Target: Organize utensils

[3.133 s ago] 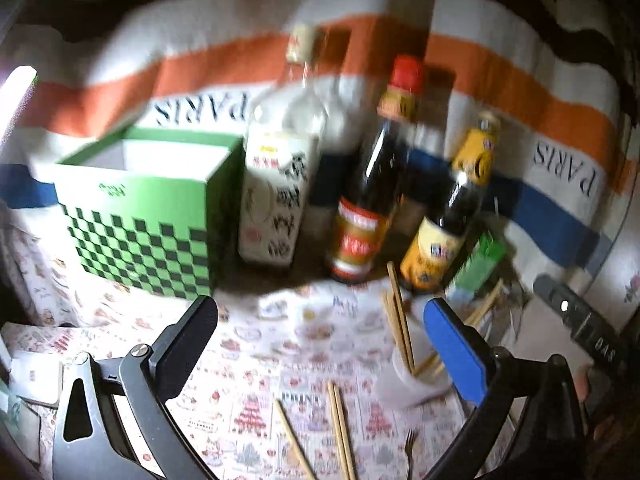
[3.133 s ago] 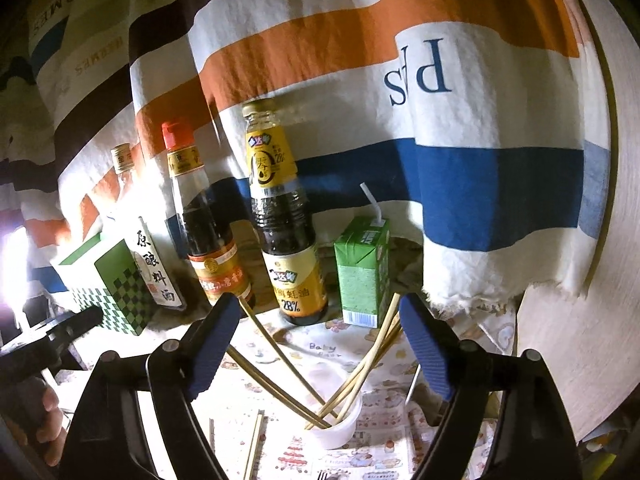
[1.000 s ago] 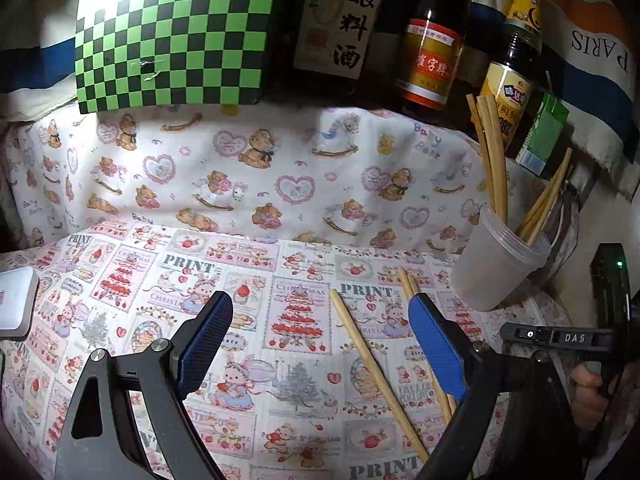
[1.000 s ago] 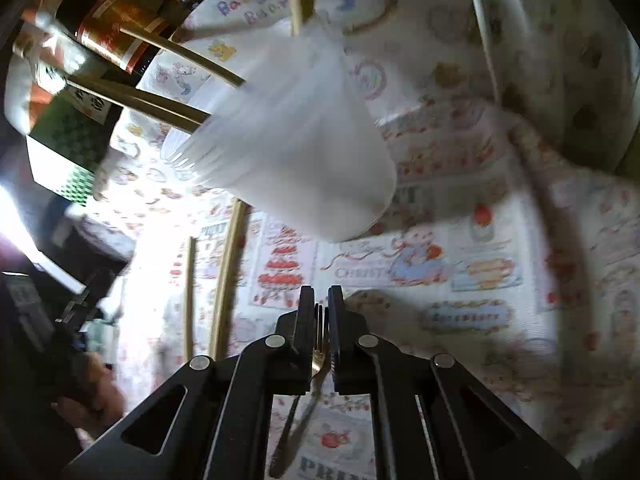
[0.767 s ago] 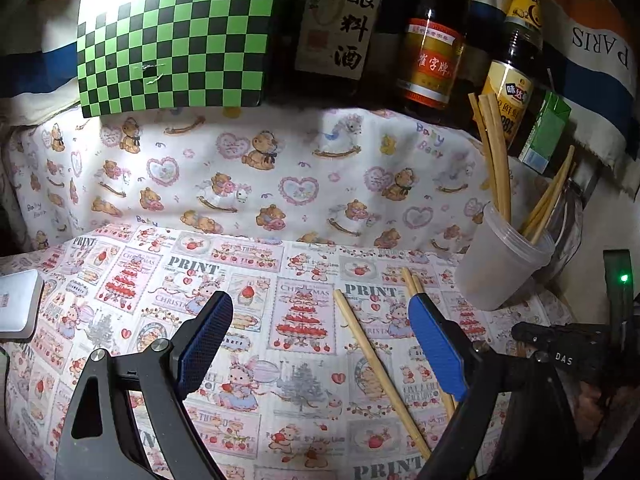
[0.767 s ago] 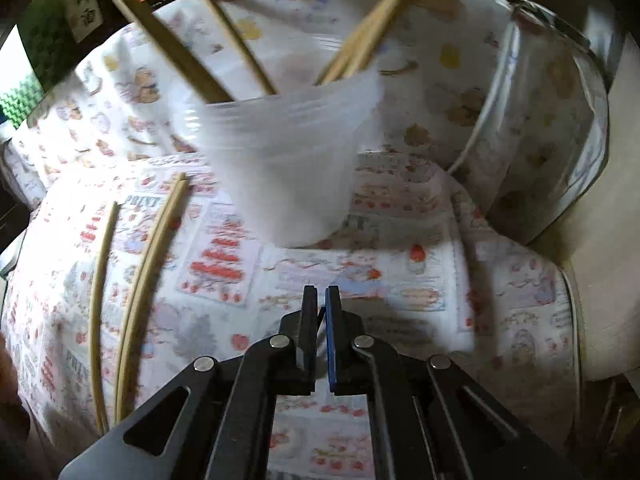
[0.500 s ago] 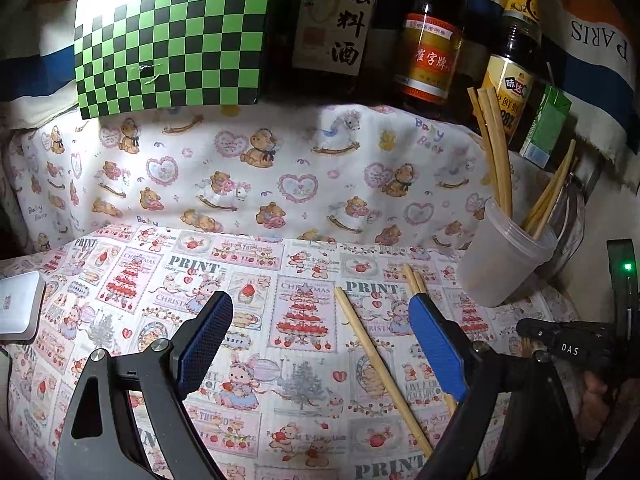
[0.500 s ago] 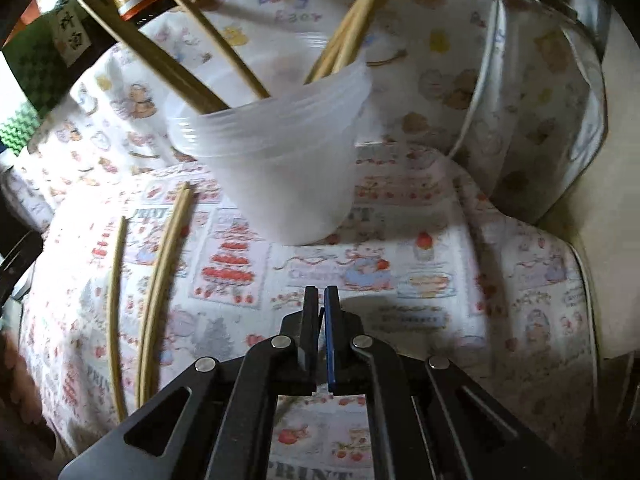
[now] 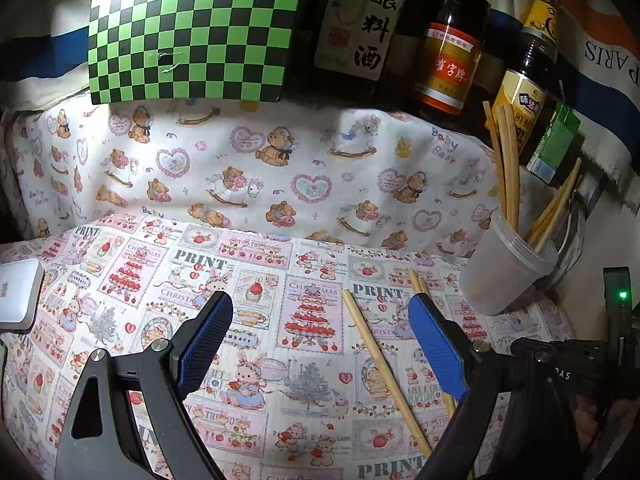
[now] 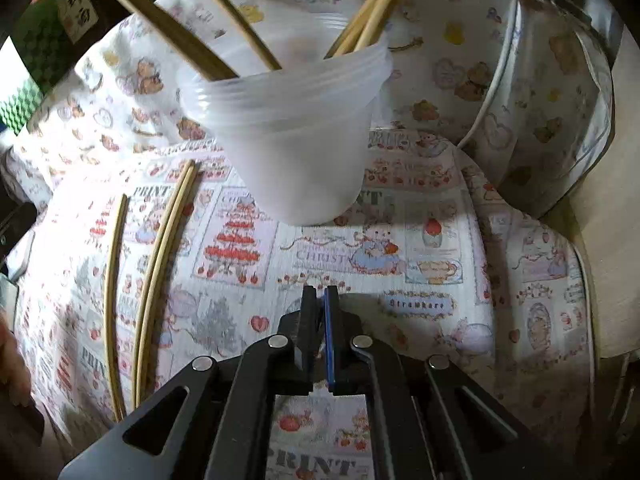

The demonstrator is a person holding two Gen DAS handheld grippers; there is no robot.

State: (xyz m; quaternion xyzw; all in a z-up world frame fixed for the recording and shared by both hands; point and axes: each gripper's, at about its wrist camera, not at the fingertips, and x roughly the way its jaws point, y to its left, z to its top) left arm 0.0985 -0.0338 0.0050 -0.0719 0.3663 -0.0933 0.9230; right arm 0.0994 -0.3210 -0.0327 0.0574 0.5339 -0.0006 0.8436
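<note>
L gripper [image 9: 320,336]: jaws are spread wide, nothing is clamped, and the blue pads [image 9: 206,336] are seen apart above the printed cloth [image 9: 120,280]. A single chopstick [image 9: 380,364] is laid flat on the cloth in the gap between the fingers, nearer the R finger and slanted away to the left; it is not touched. A chopstick pair [image 9: 416,280] is found just ahead of the R fingertip and is partly hidden behind it. The plastic cup [image 9: 504,276], w/ more chopsticks [image 9: 510,168] stood in it, is placed ahead and to the right, apart from the tool.

R gripper [image 10: 320,292]: jaws are pressed together; whether sth thin is pinched cannot be told. The cup [image 10: 296,152] is seen upright straight ahead of the tips, near but not touched. The loose sticks are laid well to the left: pair [image 10: 160,272] nearer, single [image 10: 112,288] beyond it.
</note>
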